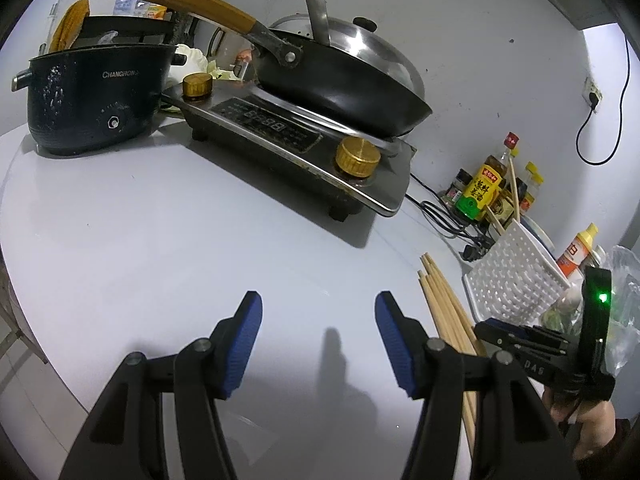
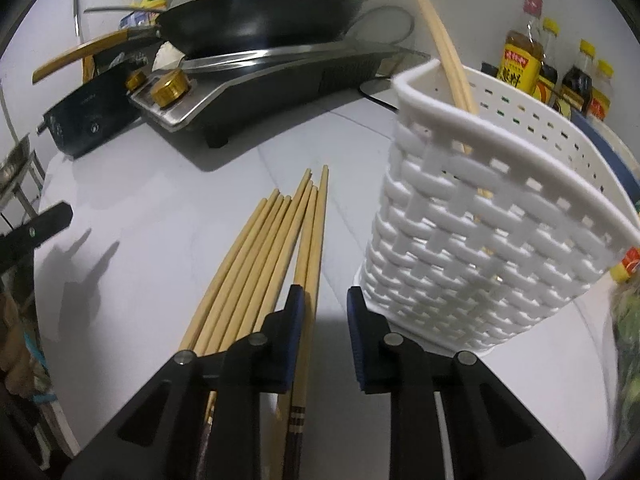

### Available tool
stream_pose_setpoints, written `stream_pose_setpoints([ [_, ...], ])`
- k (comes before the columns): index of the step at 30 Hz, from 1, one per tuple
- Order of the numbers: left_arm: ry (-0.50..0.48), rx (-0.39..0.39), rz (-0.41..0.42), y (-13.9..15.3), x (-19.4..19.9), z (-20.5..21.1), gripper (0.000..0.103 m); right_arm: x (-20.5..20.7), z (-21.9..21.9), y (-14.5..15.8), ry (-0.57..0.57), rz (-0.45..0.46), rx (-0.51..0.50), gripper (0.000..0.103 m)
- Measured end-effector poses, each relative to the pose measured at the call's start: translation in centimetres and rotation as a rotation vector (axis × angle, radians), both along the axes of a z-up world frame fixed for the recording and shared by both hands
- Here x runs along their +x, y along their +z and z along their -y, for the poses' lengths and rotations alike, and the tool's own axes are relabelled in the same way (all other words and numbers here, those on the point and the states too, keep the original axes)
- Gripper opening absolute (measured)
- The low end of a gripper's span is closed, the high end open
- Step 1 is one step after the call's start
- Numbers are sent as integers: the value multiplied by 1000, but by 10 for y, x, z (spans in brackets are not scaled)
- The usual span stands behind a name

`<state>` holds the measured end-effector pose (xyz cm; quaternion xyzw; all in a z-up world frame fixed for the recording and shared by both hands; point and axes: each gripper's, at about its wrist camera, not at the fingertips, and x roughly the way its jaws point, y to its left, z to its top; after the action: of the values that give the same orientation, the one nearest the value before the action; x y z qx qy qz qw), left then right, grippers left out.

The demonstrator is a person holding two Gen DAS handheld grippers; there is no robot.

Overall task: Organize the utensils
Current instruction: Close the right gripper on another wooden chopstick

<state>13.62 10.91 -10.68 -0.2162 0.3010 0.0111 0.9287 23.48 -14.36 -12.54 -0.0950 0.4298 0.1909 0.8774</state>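
Observation:
Several bamboo chopsticks lie side by side on the white table, tips pointing away. My right gripper is low over their near ends, jaws narrow. Two chopsticks run between the jaws against the left pad, and a strip of bare table shows before the right pad. The white woven basket stands just to the right with two chopsticks upright in it. My left gripper hovers open and empty over bare table, left of the chopsticks and the basket.
An induction cooker carrying a black wok and a steel lid stands behind, with a dark electric pot to its left. Sauce bottles, cables and a plastic bag of greens crowd the right wall.

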Motion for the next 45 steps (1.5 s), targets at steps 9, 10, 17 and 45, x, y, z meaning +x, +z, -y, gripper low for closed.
stream_pose_setpoints([
  [9, -26, 17, -5, 4, 2, 11, 59, -6, 8, -7, 9, -10, -18, 10],
  [10, -32, 19, -6, 5, 2, 13, 59, -7, 8, -7, 13, -6, -23, 6],
  [17, -113, 69, -52, 4, 8, 45, 59, -18, 14, -7, 46, 0, -18, 6],
  [45, -314, 431, -233, -16, 37, 142, 64, -48, 58, 0, 98, 26, 94, 6],
])
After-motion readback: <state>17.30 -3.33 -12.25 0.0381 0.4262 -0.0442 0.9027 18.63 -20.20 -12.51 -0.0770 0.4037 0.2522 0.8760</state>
